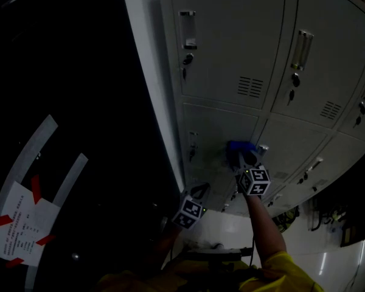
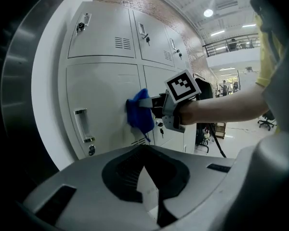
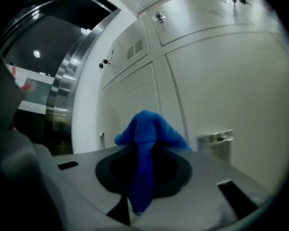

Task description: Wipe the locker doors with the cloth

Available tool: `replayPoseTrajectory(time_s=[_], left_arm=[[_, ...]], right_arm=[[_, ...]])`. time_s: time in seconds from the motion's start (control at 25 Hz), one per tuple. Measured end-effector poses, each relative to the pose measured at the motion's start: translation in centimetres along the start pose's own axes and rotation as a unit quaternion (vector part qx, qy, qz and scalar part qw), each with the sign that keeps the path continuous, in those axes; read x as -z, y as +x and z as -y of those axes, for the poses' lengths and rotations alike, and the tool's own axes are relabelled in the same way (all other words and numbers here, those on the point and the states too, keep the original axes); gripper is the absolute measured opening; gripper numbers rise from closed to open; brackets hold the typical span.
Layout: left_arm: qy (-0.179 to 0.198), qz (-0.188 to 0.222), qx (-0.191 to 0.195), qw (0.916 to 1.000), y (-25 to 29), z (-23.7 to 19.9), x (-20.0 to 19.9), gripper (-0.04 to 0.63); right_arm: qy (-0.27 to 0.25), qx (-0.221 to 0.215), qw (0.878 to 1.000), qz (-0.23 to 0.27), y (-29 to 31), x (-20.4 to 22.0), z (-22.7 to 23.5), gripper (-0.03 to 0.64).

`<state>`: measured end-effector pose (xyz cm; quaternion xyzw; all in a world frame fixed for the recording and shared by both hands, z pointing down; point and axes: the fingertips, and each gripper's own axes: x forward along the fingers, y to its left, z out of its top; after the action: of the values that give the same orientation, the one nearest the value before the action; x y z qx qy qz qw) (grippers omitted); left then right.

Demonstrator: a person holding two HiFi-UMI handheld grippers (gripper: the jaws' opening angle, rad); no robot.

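Note:
A blue cloth (image 1: pixel 238 146) is pressed flat against a grey locker door (image 1: pixel 222 126) in the lower row. My right gripper (image 1: pixel 243 158) is shut on it. In the right gripper view the cloth (image 3: pixel 147 131) bunches over the jaws and a strip hangs down between them, with the door (image 3: pixel 231 81) close ahead. The left gripper view shows the cloth (image 2: pixel 139 113) and the right gripper (image 2: pixel 153 102) on the same door (image 2: pixel 103 95), right of its handle (image 2: pixel 83 125). My left gripper (image 1: pixel 199 191) hangs lower and to the left, off the lockers; its jaws (image 2: pixel 145 150) look shut and hold nothing.
Upper locker doors (image 1: pixel 231 41) carry handles, keys and vent slots. A dark metal column (image 2: pixel 19 81) borders the lockers on the left. A paper notice with red tape (image 1: pixel 21 224) lies at lower left. An open hall with chairs (image 2: pixel 267 121) stretches behind the arm.

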<state>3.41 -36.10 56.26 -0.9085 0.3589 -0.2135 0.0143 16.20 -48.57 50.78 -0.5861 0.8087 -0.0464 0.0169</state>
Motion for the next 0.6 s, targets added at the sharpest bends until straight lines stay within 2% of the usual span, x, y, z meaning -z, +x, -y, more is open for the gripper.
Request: replayPoseTrajectory(time_s=[0.2,0.28,0.44,0.6], left_arm=[[-0.007,-0.018,-0.020,0.9996,-1.6,-0.3,1.5,0.003],[-0.009,-0.027,-0.030,0.9991,-2.8,-0.4,2.2,0.003],[-0.022,-0.030,-0.048,0.9981,-5.5,-0.5,3.1,0.003],[-0.042,-0.043,-0.057,0.9965,-5.2,-1.3,4.8,0.003]], right_arm=[[-0.007,-0.126,0.992,-0.023,7.3,1.2,-10.5,0.066],[-0.013,-0.157,0.987,-0.039,10.4,2.1,-14.8,0.066],[0.004,-0.172,0.983,-0.056,13.8,2.9,-20.1,0.066],[0.012,-0.170,0.984,-0.049,12.8,2.4,-19.7,0.066]])
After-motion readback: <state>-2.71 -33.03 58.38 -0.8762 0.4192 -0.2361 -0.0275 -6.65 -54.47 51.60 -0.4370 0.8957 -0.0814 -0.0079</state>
